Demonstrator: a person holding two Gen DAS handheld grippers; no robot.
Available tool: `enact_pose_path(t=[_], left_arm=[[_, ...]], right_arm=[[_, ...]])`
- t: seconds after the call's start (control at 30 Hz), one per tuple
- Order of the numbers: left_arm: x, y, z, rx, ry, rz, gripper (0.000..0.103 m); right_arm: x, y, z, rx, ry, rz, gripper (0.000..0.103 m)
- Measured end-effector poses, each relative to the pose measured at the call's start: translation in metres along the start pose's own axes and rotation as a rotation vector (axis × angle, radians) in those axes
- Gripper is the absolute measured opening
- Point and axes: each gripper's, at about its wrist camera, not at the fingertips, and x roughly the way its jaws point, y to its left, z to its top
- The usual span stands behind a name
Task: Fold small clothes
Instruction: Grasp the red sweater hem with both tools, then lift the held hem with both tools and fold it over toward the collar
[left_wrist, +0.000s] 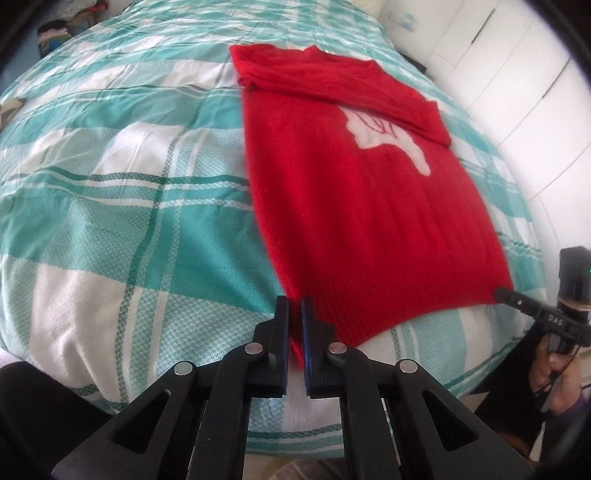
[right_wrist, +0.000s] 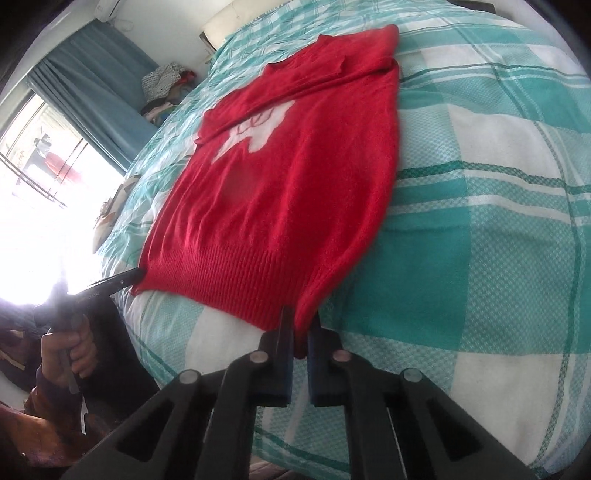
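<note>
A red knitted sweater (left_wrist: 354, 206) with a white motif lies flat on the bed, both sleeves folded across its chest; it also shows in the right wrist view (right_wrist: 280, 177). My left gripper (left_wrist: 294, 306) is shut on the left corner of the ribbed hem. My right gripper (right_wrist: 302, 321) is shut on the right corner of the hem. In the left wrist view the right gripper (left_wrist: 498, 293) shows at the sweater's far hem corner. In the right wrist view the left gripper (right_wrist: 135, 277) shows at the other corner.
The bed cover (left_wrist: 129, 184) is teal and white plaid, also in the right wrist view (right_wrist: 480, 221). White wardrobe doors (left_wrist: 517, 74) stand to the right. A pile of clothes (right_wrist: 162, 88) lies by the blue curtain (right_wrist: 96, 85) and bright window (right_wrist: 37, 155).
</note>
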Motion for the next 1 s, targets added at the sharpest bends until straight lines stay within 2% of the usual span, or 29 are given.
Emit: enact_pose_path(t=[0.07,0.13,0.23,0.33,0.47,0.63,0.77,0.9,0.93,1.0], left_arm=[[-0.012,0.007,0.008,-0.065,-0.019,-0.094,0.003],[-0.026,0.010,0.021,-0.091,-0.058,-0.148,0.003],[-0.037,0.010,0.054,-0.100,-0.112,-0.195,0.003],[-0.033,0.012,0.105,-0.112,-0.178,-0.205,0.003],[-0.001,0.022,0.184,-0.137,-0.220,-0.182,0.003],[0.062,0.037,0.266,-0.192,-0.190,-0.144,0.003],[0.105,0.047,0.311,-0.228,-0.158,-0.110,0.003],[0.131,0.049,0.344,-0.210,-0.147,-0.077,0.004],[0.135,0.051,0.351,-0.221,-0.160,-0.055,0.007],[0.136,0.054,0.365,-0.245,-0.193,0.018,0.023]], right_arm=[[-0.011,0.002,0.006,0.007,-0.035,0.017,0.006],[-0.021,0.007,0.015,0.003,-0.068,0.036,0.006],[-0.032,0.015,0.039,-0.016,-0.124,0.053,0.006],[-0.035,0.016,0.084,-0.022,-0.175,0.062,0.005],[-0.024,0.007,0.158,-0.027,-0.222,0.031,0.005],[0.018,-0.025,0.253,0.043,-0.214,0.015,0.005],[0.057,-0.060,0.313,0.133,-0.181,0.028,0.005],[0.087,-0.089,0.351,0.178,-0.151,0.049,0.005],[0.092,-0.096,0.357,0.194,-0.161,0.046,0.005],[0.098,-0.106,0.368,0.210,-0.207,0.075,0.008]])
